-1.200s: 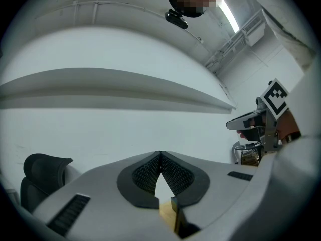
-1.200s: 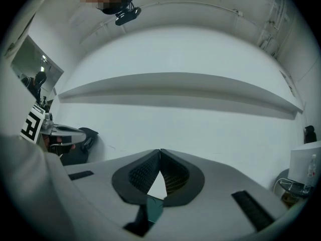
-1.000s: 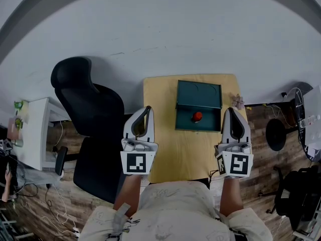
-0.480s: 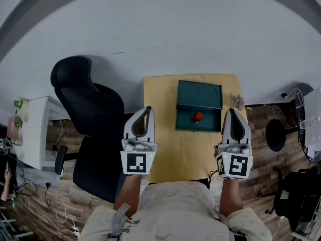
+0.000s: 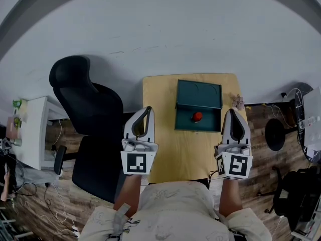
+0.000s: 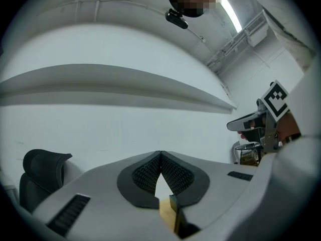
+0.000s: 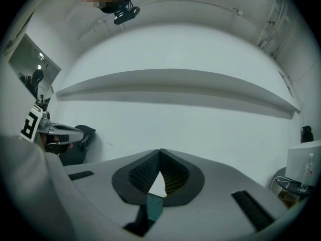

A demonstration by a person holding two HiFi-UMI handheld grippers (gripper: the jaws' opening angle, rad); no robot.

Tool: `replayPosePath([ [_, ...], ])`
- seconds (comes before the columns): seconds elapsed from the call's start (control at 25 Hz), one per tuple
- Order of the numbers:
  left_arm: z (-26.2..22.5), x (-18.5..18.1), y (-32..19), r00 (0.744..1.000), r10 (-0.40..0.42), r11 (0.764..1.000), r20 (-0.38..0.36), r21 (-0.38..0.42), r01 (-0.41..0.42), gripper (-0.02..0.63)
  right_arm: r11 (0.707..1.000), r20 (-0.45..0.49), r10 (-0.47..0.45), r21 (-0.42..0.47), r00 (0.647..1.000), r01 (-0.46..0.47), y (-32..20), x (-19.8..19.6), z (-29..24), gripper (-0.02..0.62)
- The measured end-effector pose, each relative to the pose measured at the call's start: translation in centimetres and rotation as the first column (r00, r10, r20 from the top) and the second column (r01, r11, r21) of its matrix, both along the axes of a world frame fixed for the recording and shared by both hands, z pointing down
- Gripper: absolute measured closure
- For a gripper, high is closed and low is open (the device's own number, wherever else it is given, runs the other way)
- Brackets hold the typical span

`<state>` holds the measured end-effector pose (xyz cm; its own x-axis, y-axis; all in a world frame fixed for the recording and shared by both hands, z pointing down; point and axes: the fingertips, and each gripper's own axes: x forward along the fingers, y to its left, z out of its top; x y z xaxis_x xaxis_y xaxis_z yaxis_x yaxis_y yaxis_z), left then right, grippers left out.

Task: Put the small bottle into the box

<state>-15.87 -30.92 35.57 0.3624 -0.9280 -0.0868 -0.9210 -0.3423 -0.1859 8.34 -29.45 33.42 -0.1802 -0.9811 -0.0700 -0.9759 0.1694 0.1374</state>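
Bottle point(image 5: 196, 116) in box point(image 5: 184, 121), left of right tongs point(image 5: 232, 110)

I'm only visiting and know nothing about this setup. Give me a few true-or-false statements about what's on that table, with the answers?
1. The green box stands on the wooden table. True.
2. A small red thing lies inside the box. True.
3. The left gripper holds the small red thing. False: its jaws are together with nothing between them, over the table's near left edge and apart from the box.
4. The black chair stands to the right of the table in the head view. False: it stands to the left.
5. The right gripper is shut and empty. True.
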Motion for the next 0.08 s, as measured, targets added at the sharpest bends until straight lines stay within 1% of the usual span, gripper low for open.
replayPosePath([
  [0.08, 0.18, 0.03, 0.06, 1.0, -0.002, 1.0, -0.006, -0.01, 0.002, 0.599, 1.0, 0.0, 0.005, -0.002, 1.0, -0.005, 0.04, 0.09, 0.05, 0.581],
])
